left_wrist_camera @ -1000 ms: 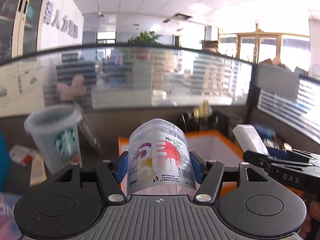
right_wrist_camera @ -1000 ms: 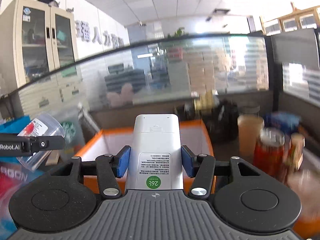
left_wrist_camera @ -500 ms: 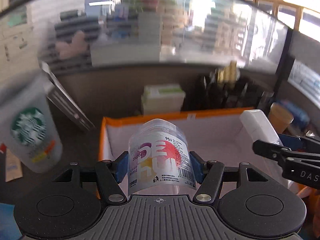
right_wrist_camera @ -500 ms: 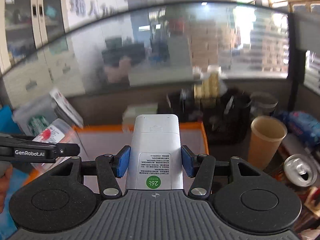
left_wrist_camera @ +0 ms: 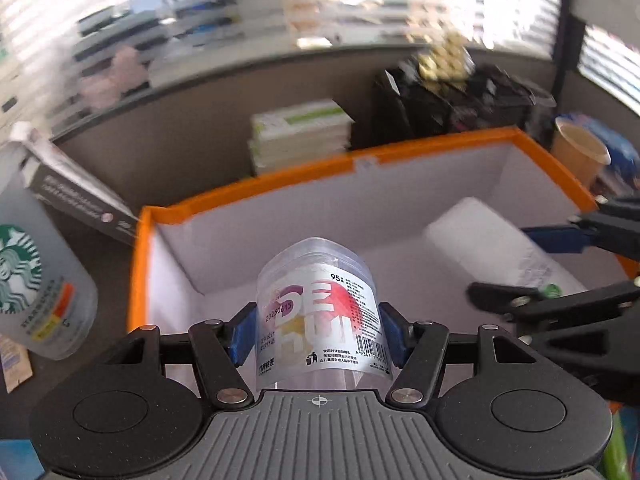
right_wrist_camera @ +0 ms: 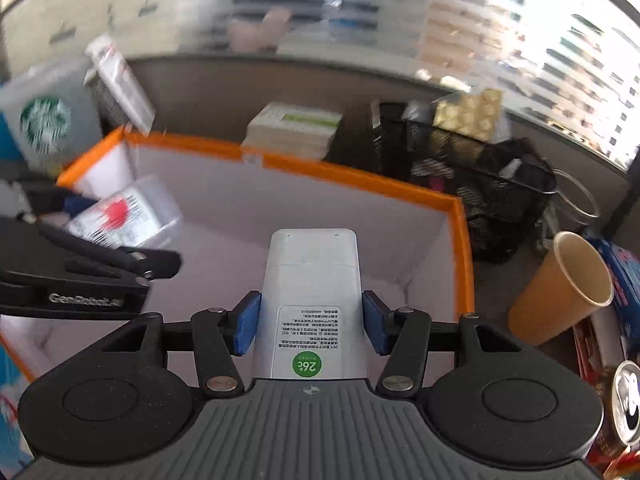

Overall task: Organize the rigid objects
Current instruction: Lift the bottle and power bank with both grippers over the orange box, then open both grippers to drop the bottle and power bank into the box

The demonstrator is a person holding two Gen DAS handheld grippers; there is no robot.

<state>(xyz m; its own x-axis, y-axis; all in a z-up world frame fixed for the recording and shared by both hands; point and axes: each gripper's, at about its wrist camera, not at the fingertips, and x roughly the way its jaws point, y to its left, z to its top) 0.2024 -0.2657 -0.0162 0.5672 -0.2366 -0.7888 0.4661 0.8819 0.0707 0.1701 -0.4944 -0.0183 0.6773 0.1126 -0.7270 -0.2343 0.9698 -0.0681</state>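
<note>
My left gripper (left_wrist_camera: 318,330) is shut on a clear plastic cup (left_wrist_camera: 320,304) with a pink and yellow label, held over the left part of an orange-rimmed box (left_wrist_camera: 360,160) with a white inside. My right gripper (right_wrist_camera: 311,320) is shut on a white remote control (right_wrist_camera: 312,280), held over the right part of the same box (right_wrist_camera: 360,184). The remote (left_wrist_camera: 492,248) and right gripper (left_wrist_camera: 568,264) show at the right in the left wrist view. The cup (right_wrist_camera: 124,216) and left gripper (right_wrist_camera: 80,264) show at the left in the right wrist view.
A Starbucks cup (left_wrist_camera: 36,280) and a grey carton (left_wrist_camera: 76,196) stand left of the box. A stack of white boxes (left_wrist_camera: 300,132) and a black mesh organiser (right_wrist_camera: 472,168) sit behind it. A brown paper cup (right_wrist_camera: 560,288) and a can (right_wrist_camera: 624,400) stand to its right.
Both grippers have tilted down and moved forward over the box, each still holding its object. The box inside now fills the views.
</note>
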